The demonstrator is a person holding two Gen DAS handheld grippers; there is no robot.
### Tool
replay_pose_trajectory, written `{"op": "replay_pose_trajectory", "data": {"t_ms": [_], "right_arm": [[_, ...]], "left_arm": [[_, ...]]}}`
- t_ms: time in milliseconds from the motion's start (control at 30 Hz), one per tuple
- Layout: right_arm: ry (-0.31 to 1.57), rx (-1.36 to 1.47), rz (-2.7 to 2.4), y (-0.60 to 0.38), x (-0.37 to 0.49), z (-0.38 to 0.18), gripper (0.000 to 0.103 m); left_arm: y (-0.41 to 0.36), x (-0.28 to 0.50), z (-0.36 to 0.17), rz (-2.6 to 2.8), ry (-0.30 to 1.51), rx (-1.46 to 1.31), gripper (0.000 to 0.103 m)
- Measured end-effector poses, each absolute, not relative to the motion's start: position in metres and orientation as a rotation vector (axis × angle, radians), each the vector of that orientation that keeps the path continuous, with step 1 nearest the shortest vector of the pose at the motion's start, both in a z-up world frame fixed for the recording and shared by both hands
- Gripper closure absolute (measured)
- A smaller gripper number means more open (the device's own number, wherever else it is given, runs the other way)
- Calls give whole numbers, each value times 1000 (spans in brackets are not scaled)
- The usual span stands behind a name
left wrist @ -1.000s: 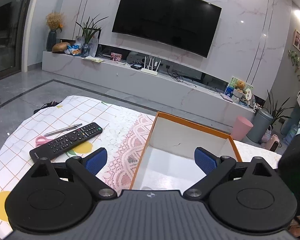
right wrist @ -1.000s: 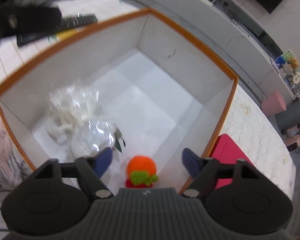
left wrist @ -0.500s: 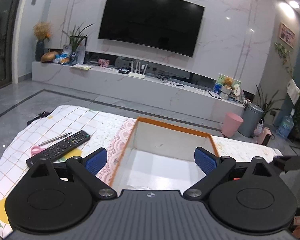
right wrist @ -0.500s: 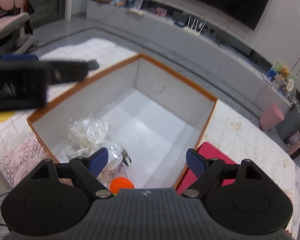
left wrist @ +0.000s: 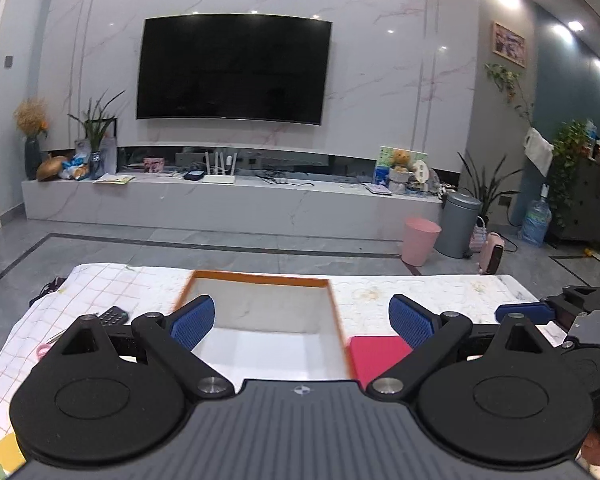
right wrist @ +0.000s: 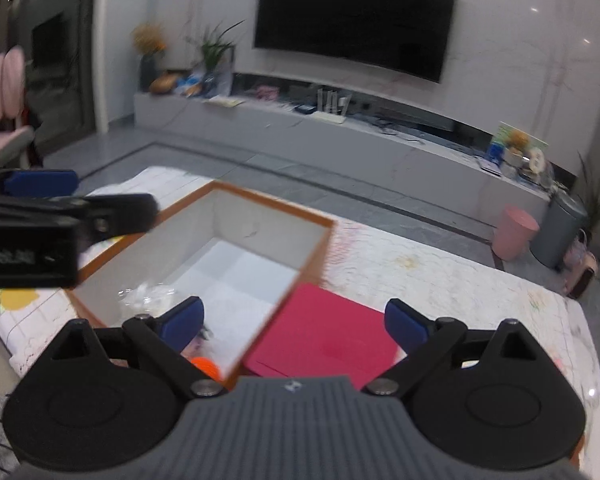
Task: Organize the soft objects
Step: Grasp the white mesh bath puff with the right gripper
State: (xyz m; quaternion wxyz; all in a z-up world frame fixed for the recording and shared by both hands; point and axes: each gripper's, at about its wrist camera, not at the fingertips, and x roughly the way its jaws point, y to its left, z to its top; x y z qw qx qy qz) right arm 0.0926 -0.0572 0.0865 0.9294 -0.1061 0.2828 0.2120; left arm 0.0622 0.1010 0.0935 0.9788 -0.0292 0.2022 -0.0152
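Note:
An orange-rimmed white box (left wrist: 260, 278) (right wrist: 260, 204) stands on the covered table. In the right wrist view it holds a clear plastic-wrapped soft bundle (right wrist: 148, 294) and an orange knitted toy (right wrist: 206, 364), both partly hidden behind my gripper. My left gripper (left wrist: 302, 322) is open and empty, raised above the near side of the box. My right gripper (right wrist: 294, 322) is open and empty, raised above the box's right wall and a pink pad (right wrist: 324, 340).
The pink pad (left wrist: 376, 350) lies right of the box. A black remote (left wrist: 114, 315) and pink scissors (left wrist: 43, 350) lie to the left on the checked cloth. Beyond the table are floor, a TV console, a pink bin (left wrist: 420, 240) and a grey bin.
Both grippers have lifted and tilted up away from the box, so the room fills the views. The right gripper has pulled back and to the right; the orange toy stays in the box.

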Motion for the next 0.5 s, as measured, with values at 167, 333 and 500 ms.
{"op": "replay_pose_trajectory", "data": {"t_ms": [167, 333, 500], "right_arm": [[557, -199, 318, -111, 94, 80, 7], [541, -163, 210, -166, 103, 71, 7], [521, -57, 118, -232, 109, 42, 7]], "left_arm": [[61, 70, 97, -101, 431, -49, 0], [14, 76, 93, -107, 382, 3, 0], [-38, 84, 85, -209, 364, 50, 0]]}}
